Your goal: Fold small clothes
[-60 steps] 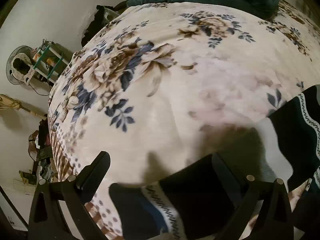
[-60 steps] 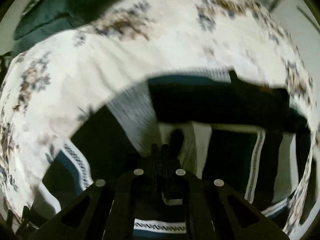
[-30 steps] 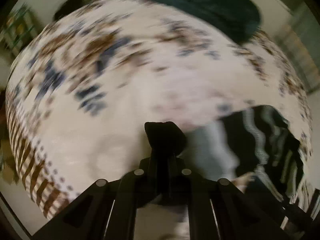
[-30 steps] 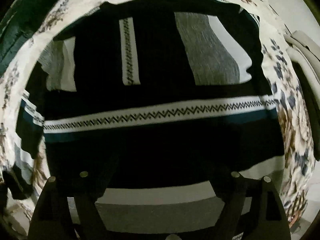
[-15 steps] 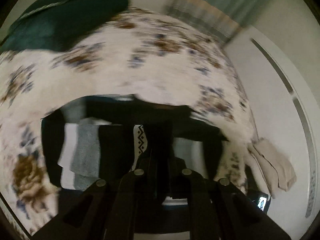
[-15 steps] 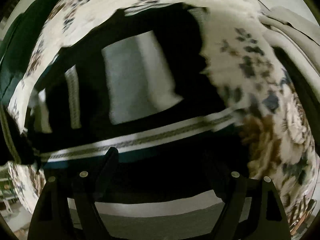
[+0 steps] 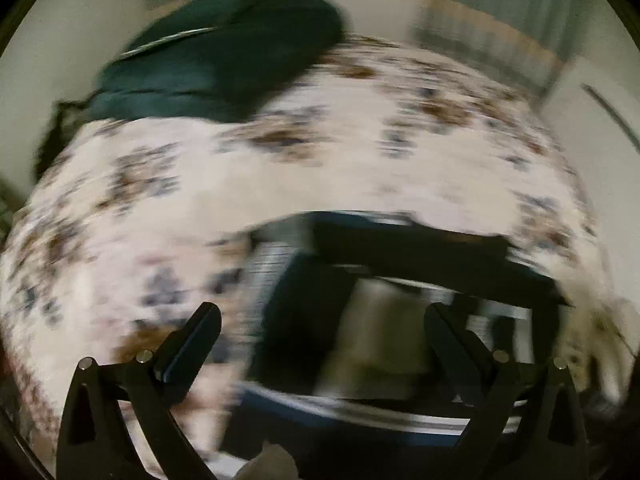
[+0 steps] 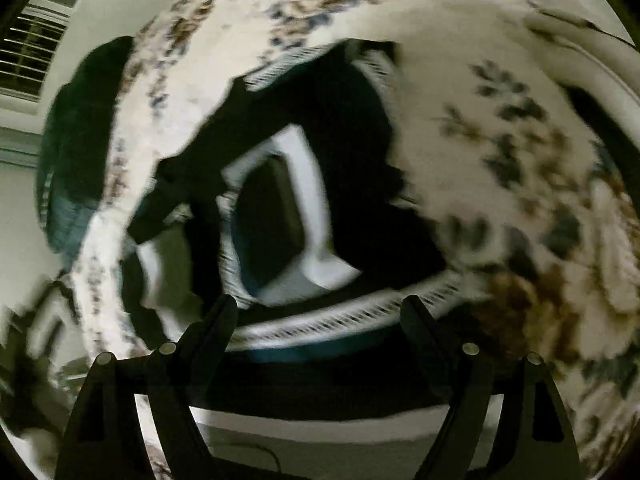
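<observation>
A dark striped sweater [image 7: 384, 320] with white, grey and teal bands lies partly folded on the floral bedspread [image 7: 280, 184]. My left gripper [image 7: 322, 316] is open and empty, just above the sweater's near left part. In the right wrist view the sweater [image 8: 320, 200] lies spread in front of me. My right gripper [image 8: 320, 308] is open and empty over its zigzag-patterned band. Both views are blurred by motion.
A dark green folded blanket [image 7: 224, 68] lies at the far end of the bed, also seen in the right wrist view [image 8: 76, 140]. A beige garment [image 8: 580, 52] lies at the bed's right edge. Walls and a curtain [image 7: 492, 20] surround the bed.
My left gripper was shut on a fold of the sweater and carried it over to the right; it has now opened and let go. My right gripper stayed open and swung leftward.
</observation>
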